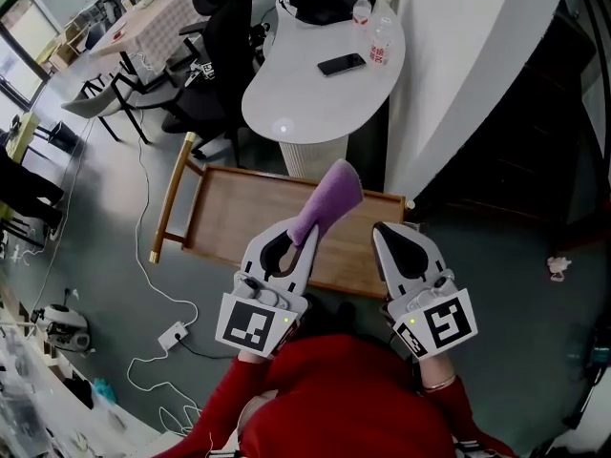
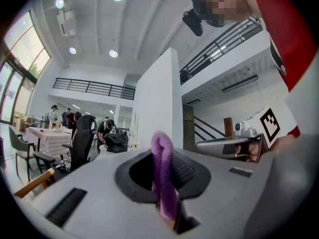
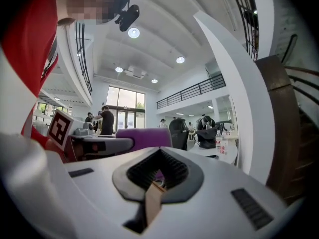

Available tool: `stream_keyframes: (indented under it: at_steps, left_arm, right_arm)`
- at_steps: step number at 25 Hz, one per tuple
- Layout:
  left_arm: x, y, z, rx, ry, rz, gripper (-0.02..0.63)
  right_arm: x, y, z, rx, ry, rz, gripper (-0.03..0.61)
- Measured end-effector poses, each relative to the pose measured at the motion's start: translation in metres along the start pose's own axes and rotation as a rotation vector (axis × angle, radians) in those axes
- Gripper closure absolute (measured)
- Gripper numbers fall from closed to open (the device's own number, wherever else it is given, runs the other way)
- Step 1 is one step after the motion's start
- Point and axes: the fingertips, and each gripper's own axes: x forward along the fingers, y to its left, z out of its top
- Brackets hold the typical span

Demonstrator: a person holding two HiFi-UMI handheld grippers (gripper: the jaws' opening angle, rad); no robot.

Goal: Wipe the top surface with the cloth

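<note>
At frame centre, the left gripper (image 1: 298, 239) pinches the purple cloth (image 1: 329, 197) over the wooden top (image 1: 229, 213). Just right of it, the right gripper (image 1: 384, 232) is closed and empty.

The left tool (image 1: 304, 235) and right tool (image 1: 386, 236) have white moulded shells with black ribbed jaw linings. Each carries a cube of black-and-white square markers (image 1: 253, 324). The operator wears red long sleeves (image 1: 229, 401).

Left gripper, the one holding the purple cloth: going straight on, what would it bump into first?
Likely the white wall straight ahead, right of the round table; the left gripper, shut on the cloth, points about level, above the wooden cart. Depth is unclear.
</note>
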Motion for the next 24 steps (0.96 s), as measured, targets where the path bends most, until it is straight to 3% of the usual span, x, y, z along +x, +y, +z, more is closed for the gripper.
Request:
stream_keyframes:
  at_steps: [14,19,24]
  left_arm:
    - [0.0,0.0,-0.011,0.052,0.048,-0.006,0.566]
    - [0.002,-0.001,-0.009,0.042,0.042,-0.003,0.566]
    - [0.002,0.0,-0.009,-0.019,0.013,0.015,0.566]
  right_arm:
    - [-0.001,-0.005,-0.009,0.01,0.019,-0.014,0.574]
    - [-0.002,-0.008,-0.008,0.001,0.02,-0.023,0.574]
    - [-0.002,-0.01,-0.009,-0.006,0.025,-0.029,0.574]
